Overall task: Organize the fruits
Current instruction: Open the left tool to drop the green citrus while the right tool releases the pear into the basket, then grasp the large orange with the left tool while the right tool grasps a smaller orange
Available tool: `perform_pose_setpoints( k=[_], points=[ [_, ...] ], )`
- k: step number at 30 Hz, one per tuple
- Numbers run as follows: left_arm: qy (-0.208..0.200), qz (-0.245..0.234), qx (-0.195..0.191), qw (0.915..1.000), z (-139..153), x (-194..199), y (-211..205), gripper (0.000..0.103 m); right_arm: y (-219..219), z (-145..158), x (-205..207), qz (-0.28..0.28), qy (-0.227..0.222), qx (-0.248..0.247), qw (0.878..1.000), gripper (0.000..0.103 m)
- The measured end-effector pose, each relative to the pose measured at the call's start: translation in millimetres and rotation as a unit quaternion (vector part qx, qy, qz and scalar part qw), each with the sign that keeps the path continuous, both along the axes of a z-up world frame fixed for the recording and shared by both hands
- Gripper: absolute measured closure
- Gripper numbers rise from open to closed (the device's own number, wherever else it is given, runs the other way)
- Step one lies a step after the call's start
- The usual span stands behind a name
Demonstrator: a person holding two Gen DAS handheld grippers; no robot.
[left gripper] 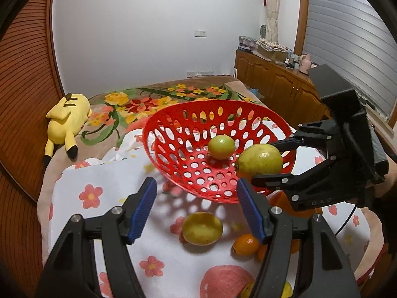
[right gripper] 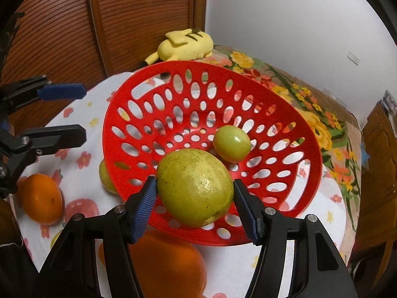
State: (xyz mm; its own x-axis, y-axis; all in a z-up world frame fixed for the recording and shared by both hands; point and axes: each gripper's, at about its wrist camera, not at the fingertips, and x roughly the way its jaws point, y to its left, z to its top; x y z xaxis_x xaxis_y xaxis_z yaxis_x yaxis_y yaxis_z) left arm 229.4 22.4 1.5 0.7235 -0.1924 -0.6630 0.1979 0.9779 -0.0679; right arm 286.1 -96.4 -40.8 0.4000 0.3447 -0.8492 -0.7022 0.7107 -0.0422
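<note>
A red perforated basket (left gripper: pixel 173 114) (right gripper: pixel 119 114) sits tilted on a flowered white cloth. A small green fruit (left gripper: pixel 221 147) (right gripper: pixel 232 143) lies inside it. My right gripper (right gripper: pixel 194 191) (left gripper: pixel 258 166) is shut on a large yellow-green fruit (right gripper: pixel 196 186) (left gripper: pixel 259 162) and holds it over the basket's near rim. My left gripper (left gripper: pixel 196 193) (right gripper: pixel 74 114) is open and empty, in front of the basket. A yellow lemon (left gripper: pixel 202 228) and small oranges (left gripper: pixel 247 244) lie on the cloth below it.
A large orange (right gripper: pixel 41 201) and another orange (right gripper: pixel 168 265) lie on the cloth (left gripper: pixel 99 173) near the basket. A pink fruit (left gripper: pixel 223 281) is at the front. A yellow plush toy (left gripper: pixel 67 121) lies on the bed at back left. A wooden cabinet (left gripper: pixel 273 79) stands at right.
</note>
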Motion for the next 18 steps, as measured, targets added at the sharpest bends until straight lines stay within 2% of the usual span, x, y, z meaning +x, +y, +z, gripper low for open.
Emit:
perform_pose_setpoints(
  k=[5, 10, 18],
  points=[
    [-0.003, 0.006, -0.004, 1.0, 1.7, -5.1, 8.1, 0.034, 6.8, -5.0, 2.3, -0.001, 0.003, -0.016, 1.0, 0.04],
    [-0.006, 0.012, -0.008, 0.9999, 1.4, -11.8, 17.2, 0.034, 3.9, 6.9, 4.0, -0.01, -0.002, 0.003, 1.0, 0.04],
    [-0.013, 0.014, -0.017, 0.9997, -0.1, -32.1, 23.1, 0.033, -17.1, 29.7, -32.0, -0.028, -0.024, 0.034, 0.999, 0.038]
  ],
)
